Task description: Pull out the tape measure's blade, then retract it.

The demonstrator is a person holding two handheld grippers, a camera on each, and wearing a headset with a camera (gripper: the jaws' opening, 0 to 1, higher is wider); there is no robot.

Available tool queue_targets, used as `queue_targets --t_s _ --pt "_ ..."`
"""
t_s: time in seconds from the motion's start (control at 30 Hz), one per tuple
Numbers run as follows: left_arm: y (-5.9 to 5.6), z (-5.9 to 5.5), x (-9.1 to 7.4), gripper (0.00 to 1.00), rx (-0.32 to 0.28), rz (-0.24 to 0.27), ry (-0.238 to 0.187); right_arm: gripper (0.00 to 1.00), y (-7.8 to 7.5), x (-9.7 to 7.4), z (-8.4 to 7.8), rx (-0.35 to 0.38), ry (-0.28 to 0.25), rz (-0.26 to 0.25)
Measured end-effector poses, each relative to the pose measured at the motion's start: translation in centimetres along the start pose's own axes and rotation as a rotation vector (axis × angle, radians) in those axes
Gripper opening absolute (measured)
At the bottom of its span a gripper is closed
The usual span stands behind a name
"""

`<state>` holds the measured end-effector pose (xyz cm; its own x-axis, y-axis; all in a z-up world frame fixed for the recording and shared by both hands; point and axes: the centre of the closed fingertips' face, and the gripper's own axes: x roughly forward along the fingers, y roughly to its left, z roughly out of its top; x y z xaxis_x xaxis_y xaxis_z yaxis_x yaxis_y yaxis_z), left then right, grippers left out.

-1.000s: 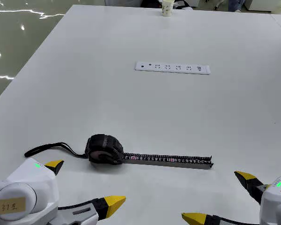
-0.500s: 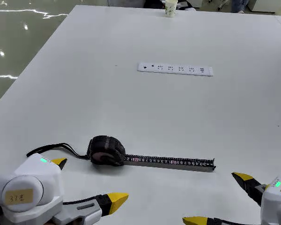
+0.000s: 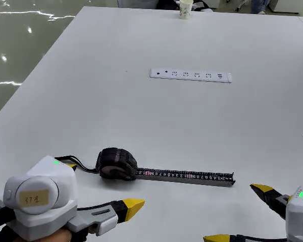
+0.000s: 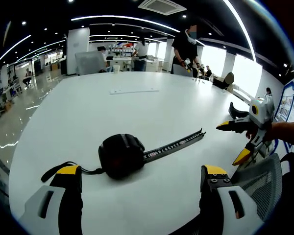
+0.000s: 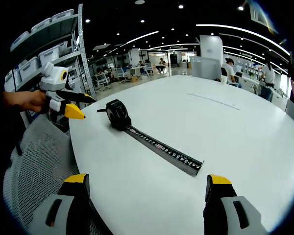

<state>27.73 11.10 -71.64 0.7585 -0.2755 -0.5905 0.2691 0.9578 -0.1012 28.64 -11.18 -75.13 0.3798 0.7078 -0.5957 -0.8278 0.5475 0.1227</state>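
A black tape measure (image 3: 116, 164) lies on the white table (image 3: 156, 116), its blade (image 3: 192, 176) pulled out flat to the right and ending in a hook. A black wrist strap (image 3: 82, 164) trails off its left side. My left gripper (image 3: 100, 184) is open just in front of the case and touches nothing; in its own view the case (image 4: 121, 154) sits between and beyond the yellow tips (image 4: 68, 171). My right gripper (image 3: 240, 214) is open near the blade's end, short of it. The right gripper view has the blade (image 5: 164, 147) running away to the case (image 5: 117, 113).
A white power strip (image 3: 191, 75) lies mid-table and a paper cup (image 3: 186, 8) stands at the far edge. The table's left edge drops to a glossy floor (image 3: 15, 45). A grey mesh chair (image 5: 34, 147) is near me. People stand behind the table (image 4: 188, 44).
My left gripper has come forward and up towards the tape measure's case. The tape measure and its blade lie as before; the head camera has shifted a little.
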Motion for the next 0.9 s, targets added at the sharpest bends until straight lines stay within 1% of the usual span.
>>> queue_targets --t_s 0.03,0.2,0.43,0.57,0.67,0.8,0.9 --pt "0.1 0.0 0.1 0.99 -0.004 0.003 0.005 0.98 -0.1 0.0 0.0 -0.003 0.002 0.001" --pt "0.3 0.2 0.6 0.98 -0.017 0.009 0.005 0.97 -0.4 0.1 -0.4 -0.019 0.017 0.028" --pt "0.6 0.0 1.3 0.98 -0.036 0.023 0.021 0.94 -1.1 0.0 -0.7 -0.055 0.031 0.062" --pt "0.8 0.4 1.8 0.98 -0.045 0.029 0.019 0.93 -1.5 0.2 -1.1 -0.074 0.048 0.081" --pt "0.9 0.5 2.1 0.98 -0.049 0.032 0.015 0.93 -1.9 0.3 -1.3 -0.086 0.051 0.097" --pt "1.0 0.5 2.5 0.99 -0.05 0.038 0.018 0.93 -2.4 0.4 -1.3 -0.109 0.065 0.115" --pt "1.2 0.6 2.7 0.99 -0.057 0.042 0.015 0.94 -2.7 0.5 -1.4 -0.13 0.078 0.138"
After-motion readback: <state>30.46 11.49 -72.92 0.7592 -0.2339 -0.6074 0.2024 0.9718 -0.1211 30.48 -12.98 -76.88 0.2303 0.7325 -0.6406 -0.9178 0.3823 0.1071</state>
